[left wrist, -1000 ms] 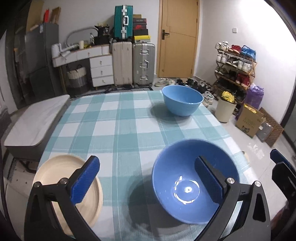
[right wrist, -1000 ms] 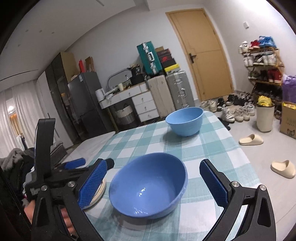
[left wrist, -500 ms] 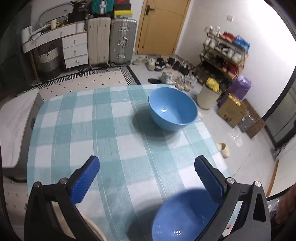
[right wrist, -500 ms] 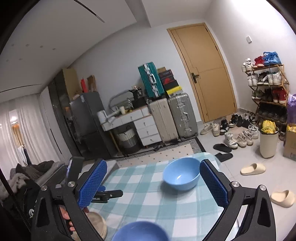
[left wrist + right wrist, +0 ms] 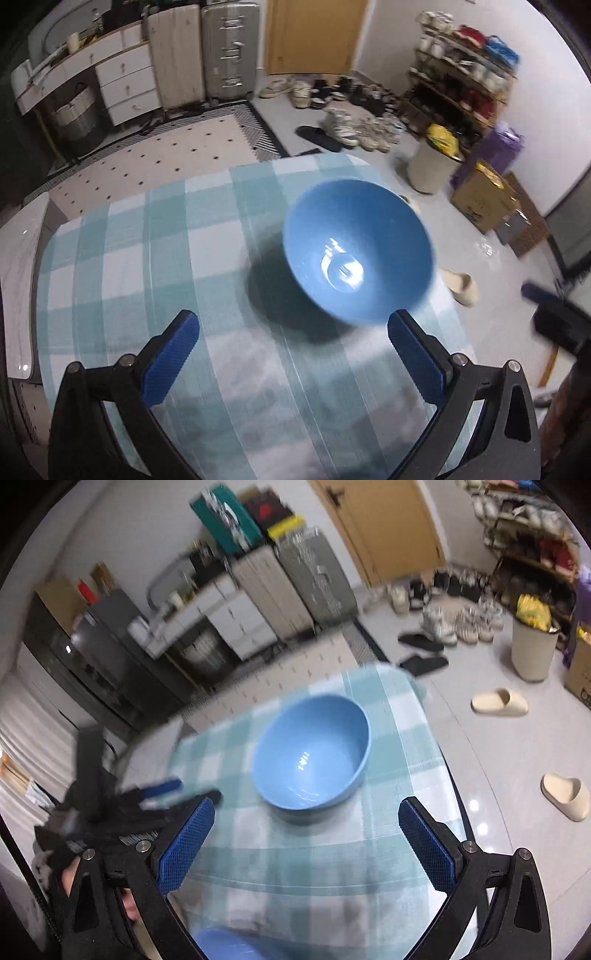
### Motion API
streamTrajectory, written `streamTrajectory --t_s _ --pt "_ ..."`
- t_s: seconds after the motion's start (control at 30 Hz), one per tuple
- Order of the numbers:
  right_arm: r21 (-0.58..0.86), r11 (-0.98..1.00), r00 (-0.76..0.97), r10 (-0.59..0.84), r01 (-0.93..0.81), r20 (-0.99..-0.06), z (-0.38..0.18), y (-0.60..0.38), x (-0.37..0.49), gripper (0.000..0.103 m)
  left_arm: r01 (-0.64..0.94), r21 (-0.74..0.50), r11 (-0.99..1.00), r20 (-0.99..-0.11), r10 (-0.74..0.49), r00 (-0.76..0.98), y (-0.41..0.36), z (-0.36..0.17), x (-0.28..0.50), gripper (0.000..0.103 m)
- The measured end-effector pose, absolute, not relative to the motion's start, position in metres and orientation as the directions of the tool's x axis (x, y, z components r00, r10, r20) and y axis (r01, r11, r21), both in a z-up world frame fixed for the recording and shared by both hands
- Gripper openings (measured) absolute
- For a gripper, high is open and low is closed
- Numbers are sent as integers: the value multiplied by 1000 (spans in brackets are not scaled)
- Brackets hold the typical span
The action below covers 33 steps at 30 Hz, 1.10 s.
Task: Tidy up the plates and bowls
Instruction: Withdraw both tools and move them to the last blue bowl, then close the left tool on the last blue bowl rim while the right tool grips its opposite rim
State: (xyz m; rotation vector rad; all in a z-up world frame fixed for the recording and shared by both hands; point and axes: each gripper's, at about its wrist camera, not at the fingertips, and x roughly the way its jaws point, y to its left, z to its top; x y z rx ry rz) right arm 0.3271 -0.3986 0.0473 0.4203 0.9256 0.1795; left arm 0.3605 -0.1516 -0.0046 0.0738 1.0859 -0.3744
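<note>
Both tongs spread wide, nothing held.
The bowl [image 5: 358, 251] sits on the tabletop [image 5: 147, 258] just ahead of the left tongs [image 5: 291, 354] and right tongs [image 5: 306, 845]; a second bowl [image 5: 221, 943], blurred, seems below the right.

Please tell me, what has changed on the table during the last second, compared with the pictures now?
Both tongs moved forward over the table, past the near bowl toward the far bowl. The plate has left the views. The left tongs and right tongs took hold of nothing. Both stayed open, and the bowls stayed in place.
</note>
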Motion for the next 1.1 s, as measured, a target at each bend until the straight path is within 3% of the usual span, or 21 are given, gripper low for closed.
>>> streamTrajectory --t_s 0.23,0.47,0.5,0.53,0.6,0.67,0.73,0.83,0.93,1.1 --pt "435 896 486 340 93 -805 -9 -407 379 102 335 -25 942 -910 -161 383 -178 -42 407 101" --pt "409 907 444 327 101 -834 -35 -410 405 102 390 6 921 -927 -141 349 -203 -65 427 99" --pt "405 909 438 326 100 -838 -39 -410 409 102 398 12 917 -929 -137 343 -206 -68 429 95" --pt "403 910 438 322 103 -839 -40 -410 410 102 404 15 915 -931 -135 340 -208 -70 431 77" --pt "396 913 433 318 100 -843 -42 -410 414 102 402 2 915 -935 -141 327 -208 -73 435 60" --pt "380 920 423 309 93 -852 -45 -409 417 102 402 -27 915 -942 -157 295 -207 -79 439 55" --pt "355 931 414 291 86 -863 -50 -407 422 102 405 -49 913 -950 -168 263 -206 -84 442 33" --pt "348 934 406 286 85 -868 -55 -406 425 102 420 -32 907 -955 -152 254 -207 -88 441 17" --pt "337 938 399 278 85 -874 -59 -405 431 102 441 -47 896 -956 -169 241 -207 -87 438 7" --pt "316 946 368 268 76 -891 -66 -399 438 102 452 -54 890 -957 -175 231 -205 -85 436 7"
